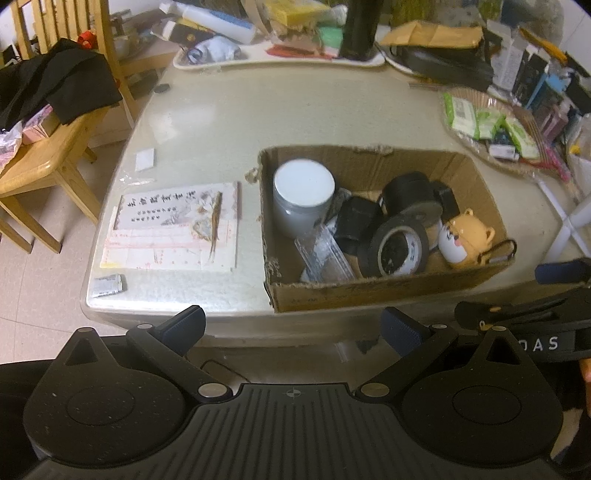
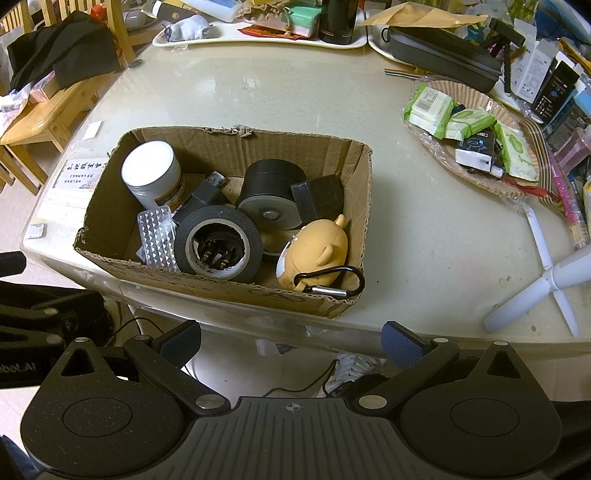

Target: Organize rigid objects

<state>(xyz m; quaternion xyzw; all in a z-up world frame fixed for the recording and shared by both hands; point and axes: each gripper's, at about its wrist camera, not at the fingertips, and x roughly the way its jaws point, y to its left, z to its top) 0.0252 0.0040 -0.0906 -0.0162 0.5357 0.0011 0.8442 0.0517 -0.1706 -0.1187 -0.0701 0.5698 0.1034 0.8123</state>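
Observation:
An open cardboard box (image 1: pixel 369 293) (image 2: pixel 236 142) sits at the table's near edge. Inside it are a grey jar with a white lid (image 1: pixel 303 195) (image 2: pixel 153 177), a roll of black tape (image 1: pixel 399 247) (image 2: pixel 218 245), a black round tin (image 1: pixel 412 197) (image 2: pixel 271 195), a small black cube (image 2: pixel 319 197), a clear studded plastic case (image 1: pixel 323 254) (image 2: pixel 157 240) and a yellow bear toy with a carabiner (image 1: pixel 467 238) (image 2: pixel 317 251). My left gripper (image 1: pixel 293 326) is open, held off the table's front edge before the box. My right gripper (image 2: pixel 291 341) is open too, below the box's front wall, with nothing between its fingers.
A paper calendar pad (image 1: pixel 173 229) lies left of the box. A wicker tray of green packets (image 2: pixel 476 136) sits to the right, with a white tripod stand (image 2: pixel 546 273) near the edge. Trays and clutter (image 2: pixel 266 29) line the far side. A wooden chair with black cloth (image 1: pixel 55 92) stands left.

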